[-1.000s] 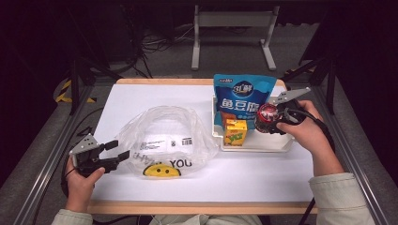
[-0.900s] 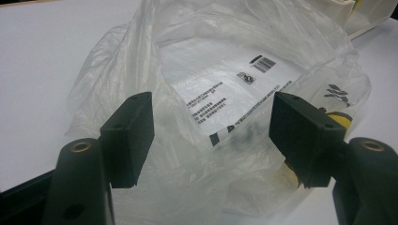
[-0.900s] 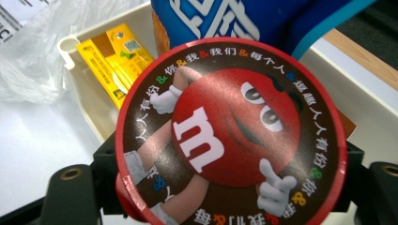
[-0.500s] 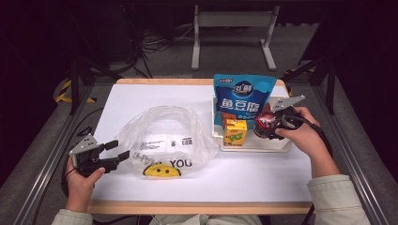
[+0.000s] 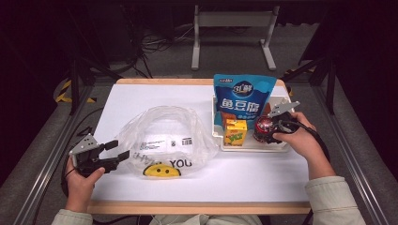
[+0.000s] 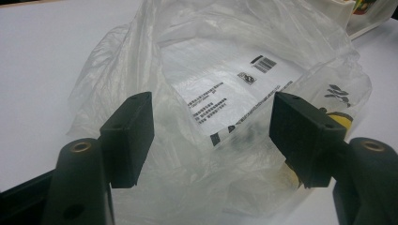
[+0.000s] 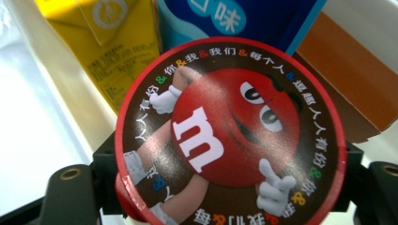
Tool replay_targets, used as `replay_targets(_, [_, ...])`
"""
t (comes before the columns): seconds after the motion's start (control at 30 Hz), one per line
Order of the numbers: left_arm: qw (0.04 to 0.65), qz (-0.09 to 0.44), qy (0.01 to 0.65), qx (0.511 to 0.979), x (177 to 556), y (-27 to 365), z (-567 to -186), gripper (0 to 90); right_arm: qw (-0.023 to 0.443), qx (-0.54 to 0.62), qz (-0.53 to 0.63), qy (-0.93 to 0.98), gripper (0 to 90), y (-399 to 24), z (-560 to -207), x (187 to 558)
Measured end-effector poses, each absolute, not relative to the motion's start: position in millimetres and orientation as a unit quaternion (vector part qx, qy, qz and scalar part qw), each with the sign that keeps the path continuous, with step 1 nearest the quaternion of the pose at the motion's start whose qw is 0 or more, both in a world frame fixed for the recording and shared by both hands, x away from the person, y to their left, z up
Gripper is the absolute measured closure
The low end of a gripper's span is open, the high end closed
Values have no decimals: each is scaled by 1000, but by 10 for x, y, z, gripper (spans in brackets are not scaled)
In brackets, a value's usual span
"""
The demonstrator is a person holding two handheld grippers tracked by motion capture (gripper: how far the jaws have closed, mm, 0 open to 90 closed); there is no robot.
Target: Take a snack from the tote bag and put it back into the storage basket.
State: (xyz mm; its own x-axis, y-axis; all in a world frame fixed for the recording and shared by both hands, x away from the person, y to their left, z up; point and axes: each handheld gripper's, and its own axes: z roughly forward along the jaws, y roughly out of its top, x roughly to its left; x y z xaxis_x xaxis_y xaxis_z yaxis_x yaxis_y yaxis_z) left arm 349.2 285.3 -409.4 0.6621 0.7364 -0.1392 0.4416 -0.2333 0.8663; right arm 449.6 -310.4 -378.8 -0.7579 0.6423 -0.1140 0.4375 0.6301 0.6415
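A round candy tub (image 5: pixel 263 125) with a red cartoon lid (image 7: pixel 230 136) sits between the jaws of my right gripper (image 5: pixel 265 132), which is shut on its sides (image 7: pixel 230 176). It hangs low over the white tray (image 5: pixel 253 148), beside a yellow juice carton (image 5: pixel 234 132) and in front of a blue snack pouch (image 5: pixel 244 101). A crumpled clear plastic bag (image 5: pixel 164 140) with a smiley print lies at the table's left centre. At the bag's left edge my left gripper (image 5: pixel 120 149) is open; its jaws (image 6: pixel 211 133) flank the bag's rim (image 6: pixel 234 70) without pressing it.
The tray stands at the right of the white table top (image 5: pixel 141 101). In the right gripper view the yellow carton (image 7: pixel 112 47), the blue pouch (image 7: pixel 244 18) and a brown-orange box (image 7: pixel 347 79) crowd close behind the tub. Dark floor and metal frames surround the table.
My right gripper has come down with the candy tub, lower into the tray beside the yellow carton. The left gripper and the bag have stayed put.
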Motion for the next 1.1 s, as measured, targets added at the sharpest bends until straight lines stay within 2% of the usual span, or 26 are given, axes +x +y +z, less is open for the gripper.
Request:
replay_targets(0.6, [487,153,381,771,3493,2859,-4092,318,154,317,278,893,255,-3085,-3988,4552])
replay_targets(1.1, [487,152,380,772,3492,2858,-4092,319,140,316,270,899,253,-3108,-4019,4596])
